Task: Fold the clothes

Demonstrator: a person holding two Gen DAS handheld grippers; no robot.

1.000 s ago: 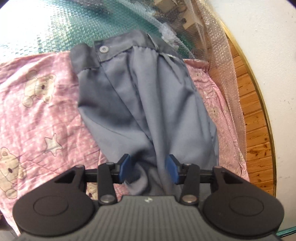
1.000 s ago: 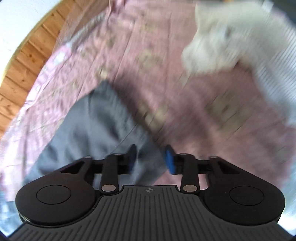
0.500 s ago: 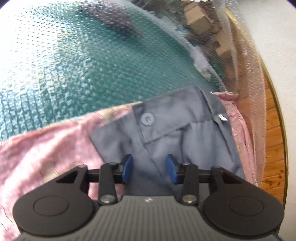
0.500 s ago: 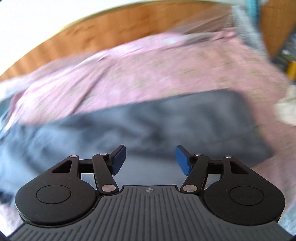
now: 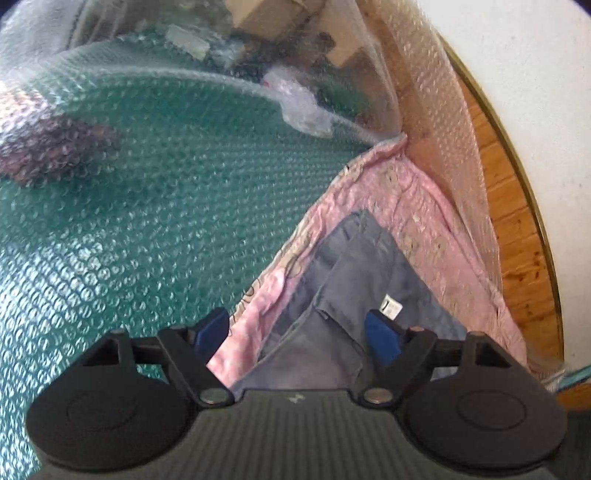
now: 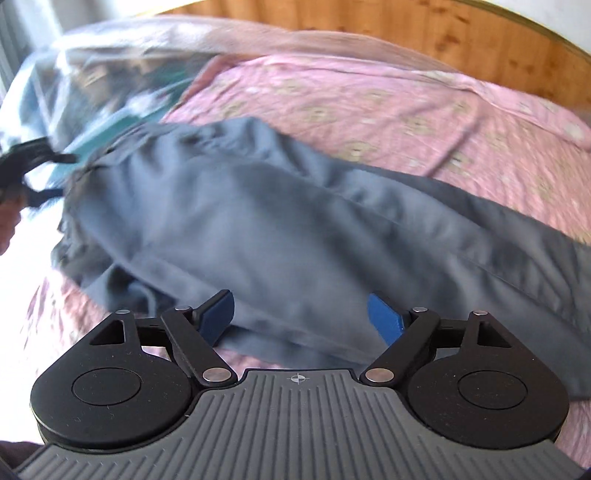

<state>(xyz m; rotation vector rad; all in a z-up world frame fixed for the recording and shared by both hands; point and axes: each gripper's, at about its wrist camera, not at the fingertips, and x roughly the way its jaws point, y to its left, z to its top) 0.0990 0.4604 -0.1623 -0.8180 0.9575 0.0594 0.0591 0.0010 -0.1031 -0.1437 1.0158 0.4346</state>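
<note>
Grey-blue trousers (image 6: 280, 229) lie stretched across a pink bear-print sheet (image 6: 388, 99). In the left wrist view their waistband end (image 5: 354, 280) with a small white label (image 5: 390, 305) lies by the sheet's edge. My left gripper (image 5: 297, 334) is open just above that waistband, holding nothing. My right gripper (image 6: 301, 314) is open wide over the trousers' near edge, holding nothing. The other gripper (image 6: 26, 162) shows dark and blurred at the far left, by the waistband.
Bubble wrap over a green surface (image 5: 147, 206) lies left of the sheet. Boxes and clutter (image 5: 280, 48) sit under plastic behind it. A wooden bed frame (image 6: 443, 33) and a white wall (image 5: 517, 92) bound the far side.
Both grippers have opened wider. The left one has swung to the waistband at the sheet's edge. The right one has settled over the trousers' long side.
</note>
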